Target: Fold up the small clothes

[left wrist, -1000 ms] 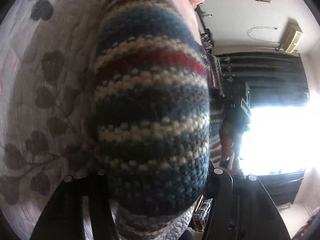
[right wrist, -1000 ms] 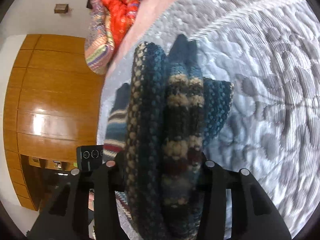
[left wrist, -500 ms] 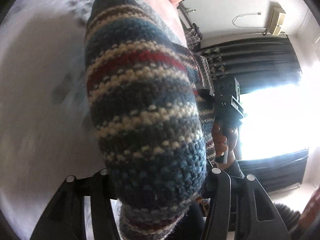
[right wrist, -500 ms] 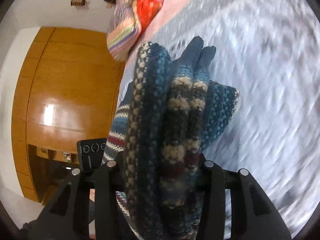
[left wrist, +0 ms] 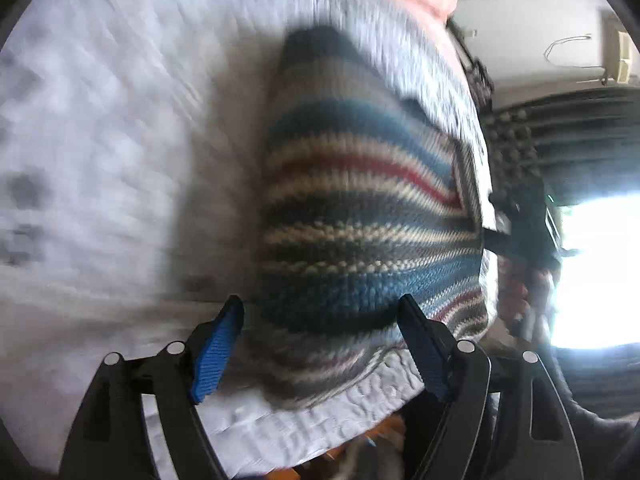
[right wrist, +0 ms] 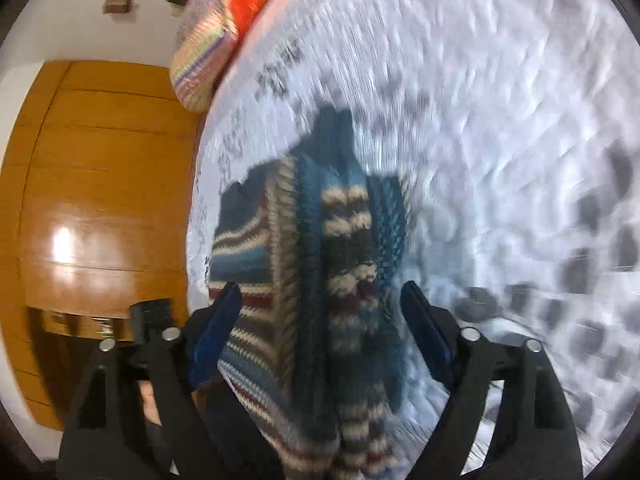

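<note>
Both tongs stand wide: the left tongs (left wrist: 320, 320) and right tongs (right wrist: 320, 308) grip nothing. Between their tips, the striped knit garment (left wrist: 360, 216) lies bunched in layers on the quilted bed (left wrist: 100, 120). Folding looks nearly done; perhaps tidying remains.

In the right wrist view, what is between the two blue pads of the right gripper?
The striped knitted garment lies bunched between the pads of the right gripper, resting on the grey quilt. The jaws stand open around it.
</note>
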### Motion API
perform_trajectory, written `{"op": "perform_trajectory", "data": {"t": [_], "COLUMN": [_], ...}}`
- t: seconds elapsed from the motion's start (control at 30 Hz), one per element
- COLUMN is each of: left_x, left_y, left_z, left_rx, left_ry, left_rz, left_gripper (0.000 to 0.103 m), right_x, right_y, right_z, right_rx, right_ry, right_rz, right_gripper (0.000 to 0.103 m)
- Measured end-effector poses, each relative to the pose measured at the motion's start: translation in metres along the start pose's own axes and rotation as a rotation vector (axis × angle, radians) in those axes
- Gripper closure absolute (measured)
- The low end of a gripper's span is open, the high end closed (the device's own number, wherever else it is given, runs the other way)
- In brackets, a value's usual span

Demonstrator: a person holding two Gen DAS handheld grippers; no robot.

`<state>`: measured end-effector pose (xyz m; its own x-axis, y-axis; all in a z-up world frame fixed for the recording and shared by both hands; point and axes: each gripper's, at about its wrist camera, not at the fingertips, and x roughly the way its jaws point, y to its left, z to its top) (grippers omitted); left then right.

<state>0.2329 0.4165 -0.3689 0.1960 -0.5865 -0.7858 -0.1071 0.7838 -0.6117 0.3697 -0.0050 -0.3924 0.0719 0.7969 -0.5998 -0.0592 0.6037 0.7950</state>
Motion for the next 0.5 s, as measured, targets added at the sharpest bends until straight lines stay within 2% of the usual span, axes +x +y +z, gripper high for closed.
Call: {"op": "perform_trajectory", "data": {"t": [0.07, 0.1, 0.13, 0.17, 0.2, 0.23, 0.27, 0.3, 0.37, 0.4, 0.47, 0.5], "left_x": [-0.023, -0.038, -0.046, -0.048, -0.047, -0.043, -0.037, -0.025, -0.005, 0.005, 0.035, 0.045], "left_y": [-0.002, -0.009, -0.013, -0.015, -0.021, -0.024, -0.033, -0.037, -0.041, -0.039, -0.038, -0.035], "left_z": [-0.006, -0.005, -0.011, -0.013, -0.01, -0.008, -0.01, -0.005, -0.002, 0.0, -0.007, -0.009], "left_rx": [0.004, 0.004, 0.008, 0.011, 0.008, 0.006, 0.008, 0.005, 0.001, -0.01, -0.043, -0.055], "left_ry": [-0.061, -0.107, -0.129, -0.143, -0.149, -0.138, -0.122, -0.091, -0.031, -0.003, 0.078, 0.119], "left_rz": [-0.024, -0.07, -0.127, -0.214, -0.319, -0.385, -0.427, -0.454, -0.479, -0.467, -0.472, -0.456], "left_gripper": [0.026, 0.026, 0.026, 0.026, 0.026, 0.026, 0.026, 0.027, 0.029, 0.029, 0.033, 0.041], "right_x": [-0.016, -0.018, -0.014, -0.012, -0.006, 0.005, 0.02, 0.023, 0.021, 0.018, 0.02, 0.025], "right_y": [0.022, 0.03, 0.044, 0.045, 0.046, 0.049, 0.056, 0.053, 0.058, 0.054, 0.026, 0.015], "right_z": [-0.006, -0.008, -0.011, -0.013, -0.013, -0.011, -0.007, -0.009, -0.01, -0.008, 0.0, 0.001], "right_rx": [-0.084, -0.115, -0.154, -0.167, -0.169, -0.18, -0.188, -0.211, -0.231, -0.226, -0.168, -0.139], "right_ry": [-0.022, -0.026, -0.024, -0.016, -0.007, 0.015, 0.029, 0.037, 0.002, -0.02, -0.045, -0.029], "right_rz": [-0.022, -0.037, -0.063, -0.078, -0.099, -0.131, -0.145, -0.172, -0.177, -0.171, -0.242, -0.25], "right_gripper": [0.039, 0.042, 0.048, 0.056, 0.058, 0.069, 0.084, 0.091, 0.095, 0.096, 0.096, 0.095]}}
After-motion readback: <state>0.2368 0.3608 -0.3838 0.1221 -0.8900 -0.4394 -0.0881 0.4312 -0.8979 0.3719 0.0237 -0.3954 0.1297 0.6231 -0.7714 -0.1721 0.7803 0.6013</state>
